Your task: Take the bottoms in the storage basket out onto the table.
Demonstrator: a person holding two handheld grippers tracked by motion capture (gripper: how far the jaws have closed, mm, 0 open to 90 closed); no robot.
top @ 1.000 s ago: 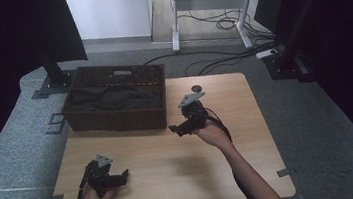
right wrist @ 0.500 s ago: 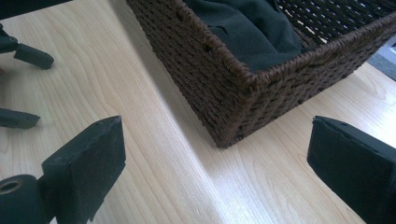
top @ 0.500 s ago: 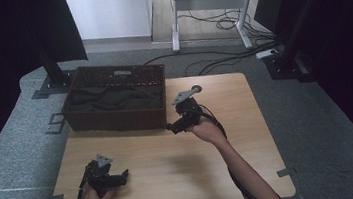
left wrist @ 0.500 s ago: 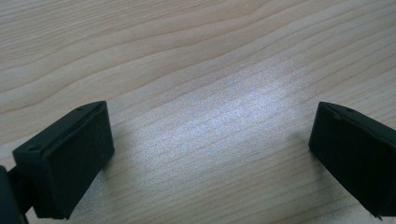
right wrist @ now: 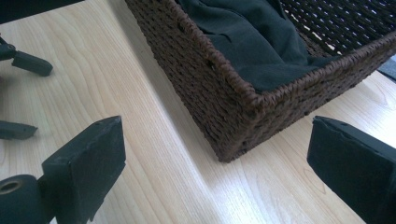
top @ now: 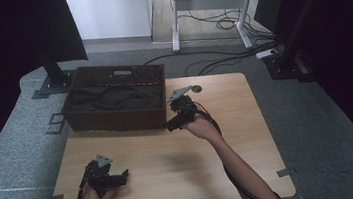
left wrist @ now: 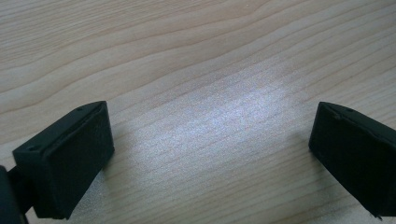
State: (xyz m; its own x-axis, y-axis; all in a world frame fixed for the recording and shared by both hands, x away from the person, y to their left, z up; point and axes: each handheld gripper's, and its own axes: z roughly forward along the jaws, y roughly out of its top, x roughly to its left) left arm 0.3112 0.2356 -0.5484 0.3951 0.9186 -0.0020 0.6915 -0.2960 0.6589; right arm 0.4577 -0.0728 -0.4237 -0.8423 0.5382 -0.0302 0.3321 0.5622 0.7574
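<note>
A dark brown wicker basket (top: 116,117) stands at the back left of the wooden table (top: 182,164), with dark cloth (top: 109,99) lying inside it. My right gripper (top: 171,126) hovers open just off the basket's near right corner (right wrist: 243,116), which sits between its jaws a little farther off. The dark cloth (right wrist: 247,37) is bunched up to the rim there. My left gripper (top: 122,175) rests low at the front left of the table, open, with bare wood (left wrist: 210,116) between its jaws.
The basket's front wall (top: 111,122) blocks the way toward the back left. Bare tabletop spreads across the middle and right. The other gripper's fingertips (right wrist: 28,63) appear at the far left of the right gripper view. Beyond the table are grey carpet, cables and a desk frame (top: 204,10).
My right gripper has drifted left and slightly nearer, closing in on the basket's corner. The left gripper has stayed where it was.
</note>
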